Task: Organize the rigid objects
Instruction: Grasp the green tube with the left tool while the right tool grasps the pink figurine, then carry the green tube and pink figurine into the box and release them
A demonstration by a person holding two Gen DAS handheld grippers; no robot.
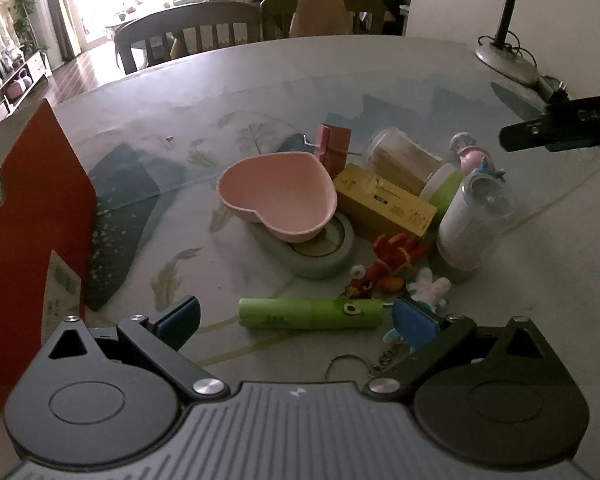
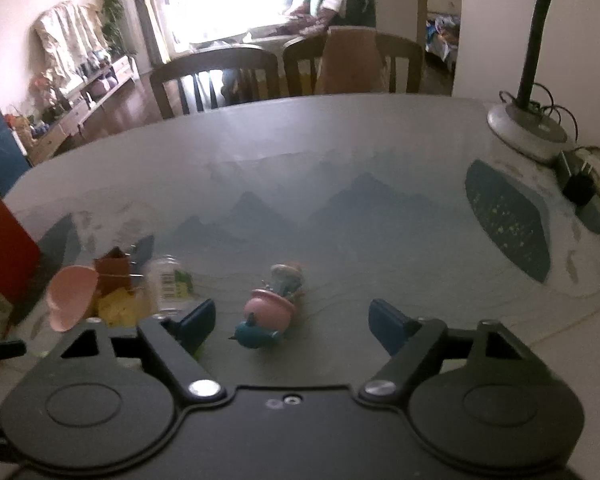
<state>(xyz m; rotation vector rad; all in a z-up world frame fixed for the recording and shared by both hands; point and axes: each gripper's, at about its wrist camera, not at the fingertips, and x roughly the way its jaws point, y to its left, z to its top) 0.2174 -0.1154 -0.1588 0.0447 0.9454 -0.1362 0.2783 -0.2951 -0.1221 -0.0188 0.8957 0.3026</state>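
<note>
Both tongs stand open and empty: the left gripper (image 1: 296, 320) has its blue pads either side of the green tube (image 1: 310, 313) lying crosswise at lower centre of the left view, not pressing it, and the right gripper (image 2: 290, 324) frames the small pink and teal toy (image 2: 269, 318) at the middle of the right view, also untouched. To take the tube well, I judge the left pads should come down level and close across its middle, since a round tube may roll away from a skewed pinch. Just right of the tube lie a red crab toy (image 1: 392, 264), a white flower charm (image 1: 430, 289) and a key ring (image 1: 342, 365) by the right pad, which could snag. Further up sit the pink heart bowl (image 1: 278, 200) on a green tape roll (image 1: 324, 254), a yellow box (image 1: 384, 202) and a white bottle (image 1: 470, 226). At far left stands a red carton (image 1: 32, 240); a lamp base (image 2: 526, 130) sits upper right on the table (image 2: 340, 152)
</note>
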